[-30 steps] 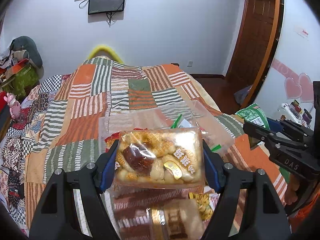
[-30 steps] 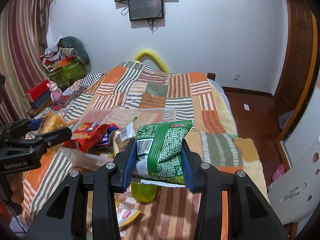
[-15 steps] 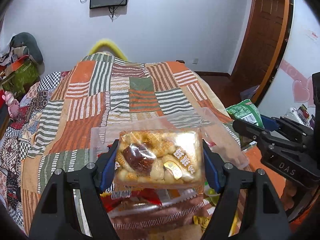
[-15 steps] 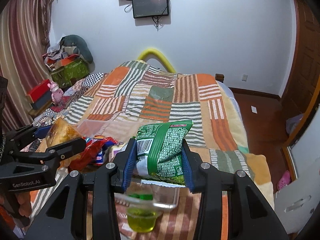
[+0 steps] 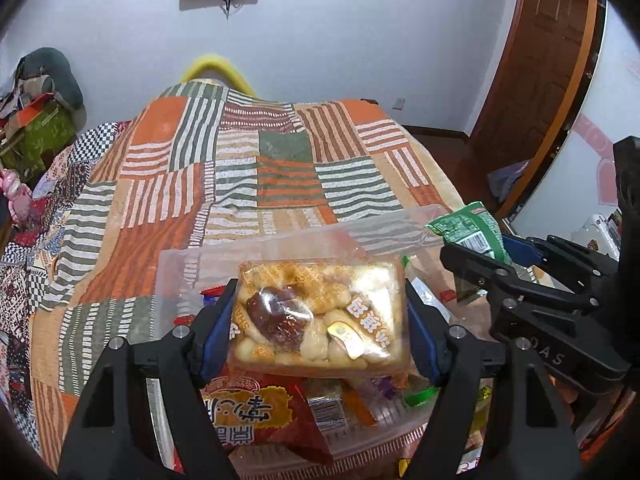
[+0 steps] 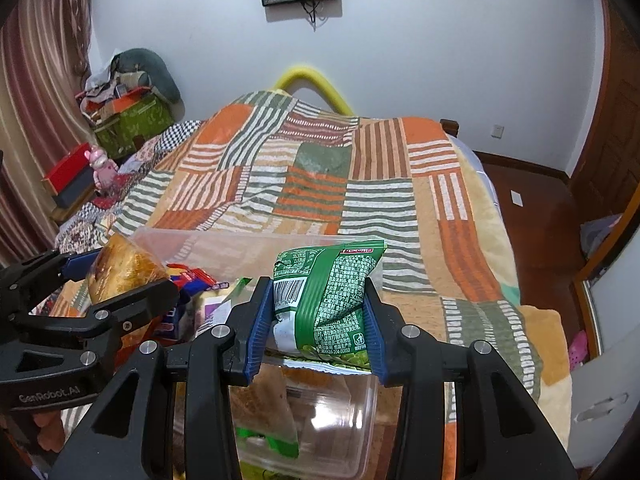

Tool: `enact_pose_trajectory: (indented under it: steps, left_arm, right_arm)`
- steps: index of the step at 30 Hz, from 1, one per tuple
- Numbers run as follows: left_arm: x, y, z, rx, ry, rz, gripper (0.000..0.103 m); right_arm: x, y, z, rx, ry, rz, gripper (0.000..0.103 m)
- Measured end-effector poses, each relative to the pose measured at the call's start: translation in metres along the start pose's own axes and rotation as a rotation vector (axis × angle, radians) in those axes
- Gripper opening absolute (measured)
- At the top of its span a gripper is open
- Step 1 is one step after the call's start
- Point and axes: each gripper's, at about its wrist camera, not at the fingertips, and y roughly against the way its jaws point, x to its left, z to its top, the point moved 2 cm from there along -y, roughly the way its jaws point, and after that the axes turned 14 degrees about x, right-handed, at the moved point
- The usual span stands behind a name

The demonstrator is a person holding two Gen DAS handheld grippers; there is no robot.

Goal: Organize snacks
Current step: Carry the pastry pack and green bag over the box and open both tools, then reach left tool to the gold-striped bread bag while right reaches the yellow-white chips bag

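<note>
Patchwork bedding in orange, green and white stripes covers the bed on which everything is set. In the left wrist view, the left tool is pinched on a clear-wrapped rectangular pack of pale biscuits, its blue-padded fingers pressed against the pack's two short sides. The pack is held above a clear plastic storage box, in which a red and yellow snack packet and other small wrapped snacks are seen lying. Further right in the same view, the right tool is seen from the side, closed on a green printed snack bag at the box's right end. In the right wrist view, the right tool is clamped on that green bag from both sides, held upright over the box's clear rim. At the left edge of that view, the left tool is shown with the biscuit pack between its fingers.
</note>
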Motion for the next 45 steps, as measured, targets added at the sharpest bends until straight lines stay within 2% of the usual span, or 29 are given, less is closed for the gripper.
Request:
enact_pose_trajectory:
  steps: [6,12,17,19,22,26,34,41,45]
  left_arm:
    - [-0.001,-0.005,-0.001,0.015,-0.012,0.024,0.076]
    - [-0.002,0.004,-0.005,0.011,-0.016,0.012,0.077]
    - [-0.003,0.022,-0.009,-0.01,-0.024,-0.013,0.077]
    - [-0.004,0.032,-0.011,-0.028,-0.026,-0.025,0.081]
    - [-0.005,0.05,-0.013,-0.061,-0.025,-0.027,0.086]
    - [-0.008,0.072,-0.02,-0.085,-0.039,-0.013,0.087]
    - [-0.003,0.102,-0.055,-0.09,-0.05,0.008,0.091]
    - [0.008,0.094,-0.098,-0.02,-0.051,0.032,0.092]
    - [0.017,0.082,-0.125,0.026,-0.052,0.058,0.092]
  right_arm:
    - [0.003,-0.005,0.001,0.014,0.023,-0.008,0.039]
    - [0.006,0.003,0.002,-0.005,0.037,-0.002,0.043]
    - [0.007,0.015,-0.001,-0.025,0.038,0.01,0.048]
    - [0.008,0.022,-0.002,-0.036,0.042,0.009,0.048]
    - [0.01,0.033,-0.006,-0.056,0.049,0.002,0.051]
    - [0.012,0.049,-0.011,-0.079,0.047,0.008,0.053]
    - [0.016,0.071,-0.036,-0.095,0.037,0.024,0.057]
    - [0.021,0.068,-0.068,-0.044,0.039,0.026,0.058]
    - [0.025,0.056,-0.088,0.013,0.035,0.047,0.059]
